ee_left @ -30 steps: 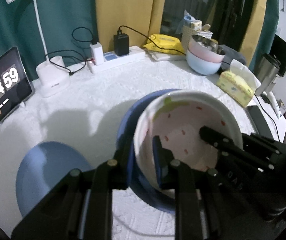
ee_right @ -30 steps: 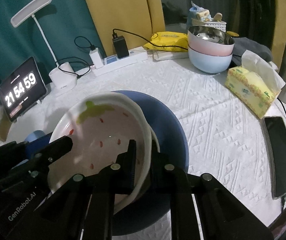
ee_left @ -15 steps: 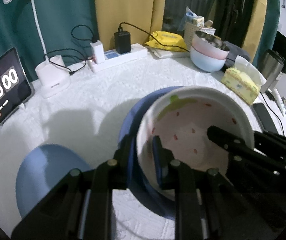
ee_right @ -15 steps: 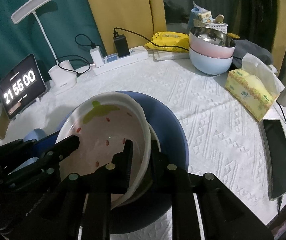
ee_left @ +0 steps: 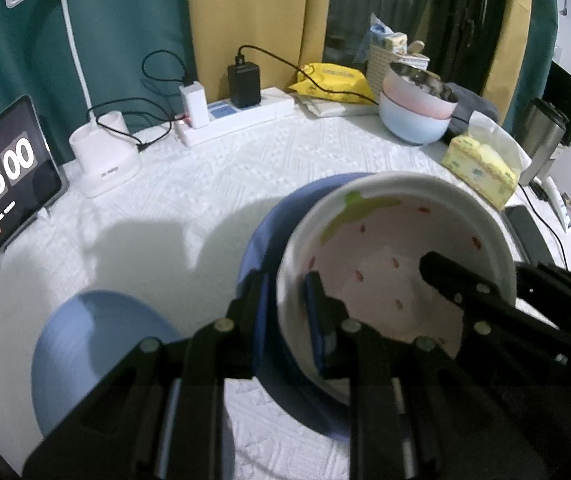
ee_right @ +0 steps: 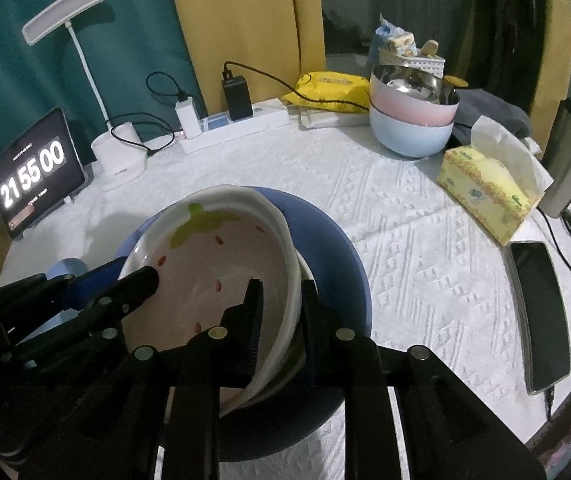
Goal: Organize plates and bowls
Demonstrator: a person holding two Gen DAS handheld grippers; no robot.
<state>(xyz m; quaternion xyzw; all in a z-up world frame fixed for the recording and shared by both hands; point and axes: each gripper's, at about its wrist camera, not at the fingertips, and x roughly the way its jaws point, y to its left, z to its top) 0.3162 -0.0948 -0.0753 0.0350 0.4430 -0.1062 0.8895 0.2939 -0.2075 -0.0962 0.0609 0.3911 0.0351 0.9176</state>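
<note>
The strawberry bowl [ee_right: 221, 264] looks like glazed ceramic, smooth and faintly glossy, white outside and pale pink inside. The blue plate [ee_right: 337, 248] under it has a smooth, matt finish, as does the small blue plate [ee_left: 97, 344]. The tablecloth [ee_right: 405, 208] is white cloth with a raised woven pattern, rough to the eye. The top stacked bowl [ee_right: 417, 84] is shiny metal inside, with pastel shells that look like matt plastic. The tissue box [ee_right: 485, 196] is printed paper or card. The phone [ee_right: 541, 312] has a glossy dark screen.
</note>
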